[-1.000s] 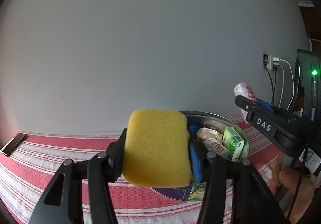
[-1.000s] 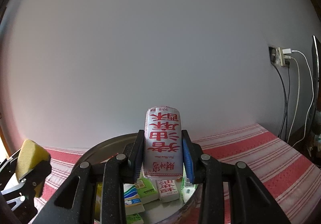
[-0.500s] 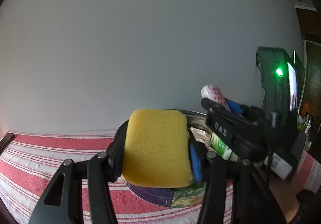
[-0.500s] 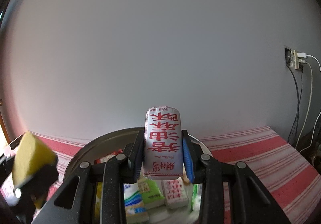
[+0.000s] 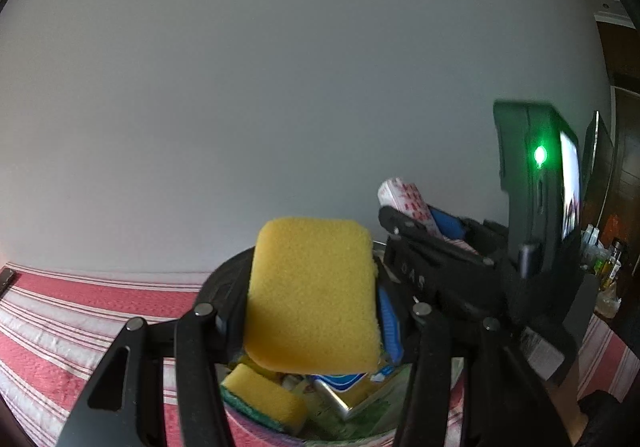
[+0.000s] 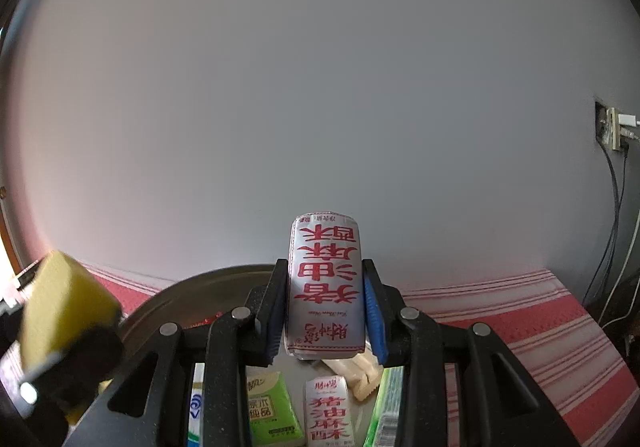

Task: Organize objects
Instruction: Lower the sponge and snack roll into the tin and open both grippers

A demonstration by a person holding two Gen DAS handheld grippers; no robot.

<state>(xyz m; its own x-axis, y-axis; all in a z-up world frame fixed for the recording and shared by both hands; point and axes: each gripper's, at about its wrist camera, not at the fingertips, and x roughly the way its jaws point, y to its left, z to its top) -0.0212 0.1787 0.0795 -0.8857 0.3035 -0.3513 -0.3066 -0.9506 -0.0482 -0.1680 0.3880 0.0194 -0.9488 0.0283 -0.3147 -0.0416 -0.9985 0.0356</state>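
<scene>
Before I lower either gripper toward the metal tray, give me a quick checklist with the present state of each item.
1. Left gripper grip on the yellow sponge: ok, clamped between both pads.
2. Right gripper grip on the red-lettered white packet: ok, held upright.
3. Both loads over the metal tray: ok in both wrist views.
4. Gap between the grippers: not ok, the right one sits close beside the left in the left wrist view.
5. Free space in the tray: cannot tell; a second sponge, the green packet and another red-lettered packet lie below.
</scene>
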